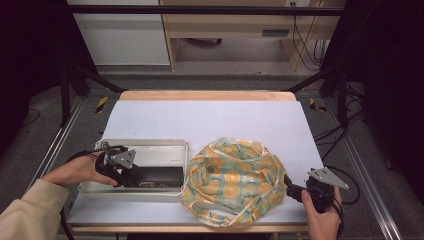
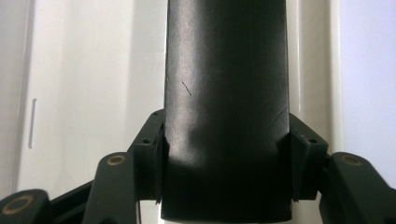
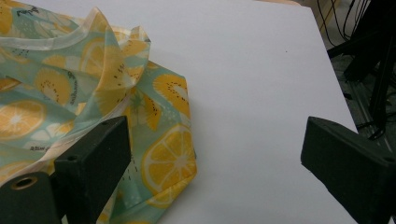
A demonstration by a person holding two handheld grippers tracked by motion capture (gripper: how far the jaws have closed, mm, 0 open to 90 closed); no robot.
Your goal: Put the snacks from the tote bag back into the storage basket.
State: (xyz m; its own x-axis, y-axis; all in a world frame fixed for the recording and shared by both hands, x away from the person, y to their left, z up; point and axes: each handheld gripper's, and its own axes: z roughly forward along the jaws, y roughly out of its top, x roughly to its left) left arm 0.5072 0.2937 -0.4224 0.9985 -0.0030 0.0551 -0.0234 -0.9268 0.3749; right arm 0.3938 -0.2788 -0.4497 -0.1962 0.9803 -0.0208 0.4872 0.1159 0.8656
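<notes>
1. High view: left gripper (image 1: 131,176) sits in the metal tray (image 1: 150,145) at near left, jaws clamped on a black box (image 1: 157,176).
2. Right gripper (image 3: 224,154), jaws wide apart, empty, waits beside the fruit-print bag (image 1: 232,177).
3. Judgement: box not yet lifted out; bagging probably remains.

Left gripper (image 1: 131,176) low at left, jaws clamped on black block (image 2: 226,112); right gripper (image 1: 289,187) low, jaws spread wide.
</notes>
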